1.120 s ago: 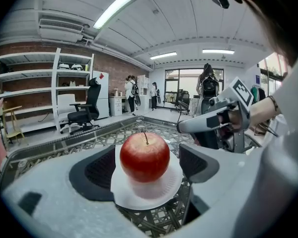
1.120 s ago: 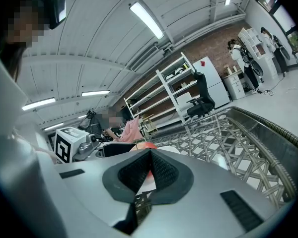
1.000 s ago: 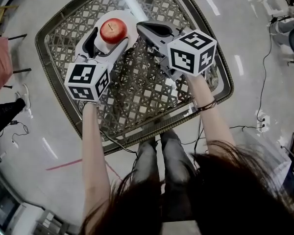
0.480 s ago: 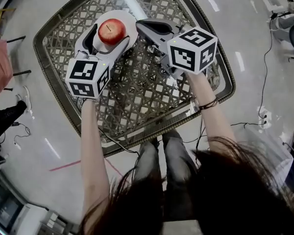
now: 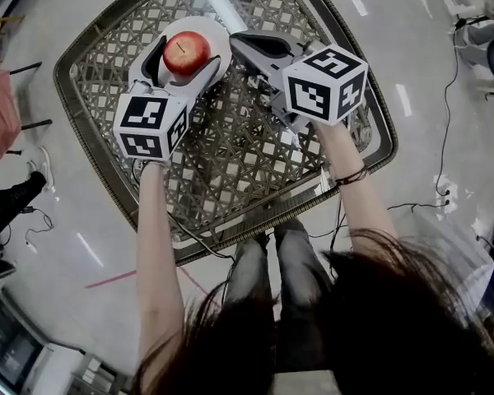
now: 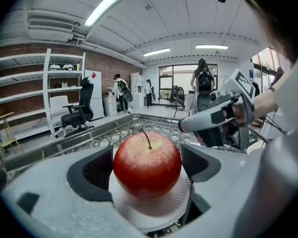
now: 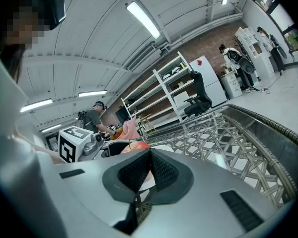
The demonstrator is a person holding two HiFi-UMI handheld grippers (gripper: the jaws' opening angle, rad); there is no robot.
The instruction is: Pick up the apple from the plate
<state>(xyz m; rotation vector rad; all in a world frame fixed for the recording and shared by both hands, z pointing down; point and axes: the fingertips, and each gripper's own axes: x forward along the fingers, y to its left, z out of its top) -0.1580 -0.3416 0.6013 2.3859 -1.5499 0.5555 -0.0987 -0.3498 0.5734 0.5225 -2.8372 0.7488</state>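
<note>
As left gripper flanks it, apple atop white plate

**Wicker-lattice tabletop, one plate on it**

So the tabletop is a square, woven cane-style lattice with a dark raised rim running all the way round. The surface looks shiny (a ceiling light strip reflects in it near the far edge). It stands on a pale, glossy floor.

The only thing I can see lying directly on it is a small white plate. It sits flat on the far side, left of the middle, close to the far rim but not touching it.
</note>
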